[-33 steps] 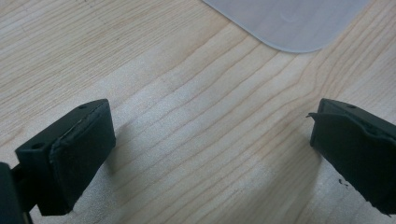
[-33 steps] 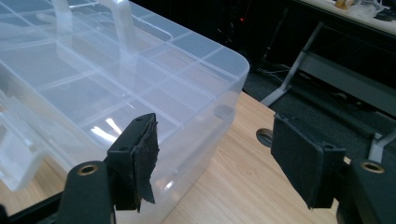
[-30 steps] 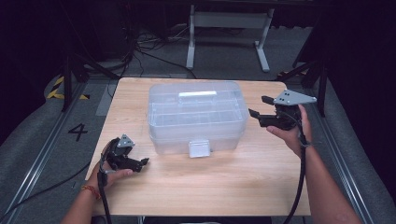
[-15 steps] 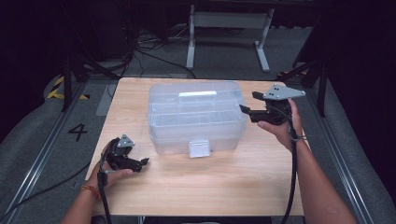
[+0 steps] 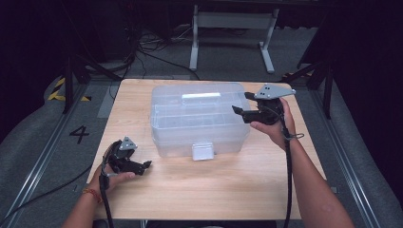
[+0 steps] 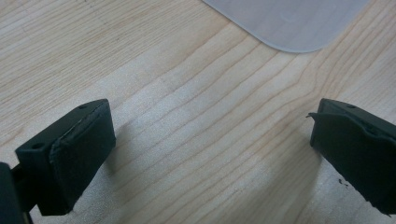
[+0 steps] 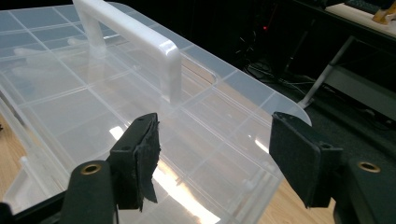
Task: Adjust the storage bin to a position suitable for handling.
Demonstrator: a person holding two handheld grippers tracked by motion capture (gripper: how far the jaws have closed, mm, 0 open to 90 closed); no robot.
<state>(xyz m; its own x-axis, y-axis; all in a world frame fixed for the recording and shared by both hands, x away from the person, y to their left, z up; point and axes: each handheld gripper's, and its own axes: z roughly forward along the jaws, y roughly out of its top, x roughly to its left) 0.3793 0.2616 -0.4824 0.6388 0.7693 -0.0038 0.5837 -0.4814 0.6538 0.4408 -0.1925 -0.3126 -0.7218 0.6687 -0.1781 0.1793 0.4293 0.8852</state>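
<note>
hovering over the right end of the clear plastic box (image 5: 199, 118) in the middle of the desk (image 5: 214, 190), my right gripper (image 5: 242, 111) holds its jaws apart on nothing, while my left gripper (image 5: 145, 165) rests low near the desk's left edge, jaws apart too.

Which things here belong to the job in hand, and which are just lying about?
In the job:
clear plastic box, lid closed
its white handle
its front latch
right gripper, open beside the box

Lying about:
metal stand
floor cables
</note>
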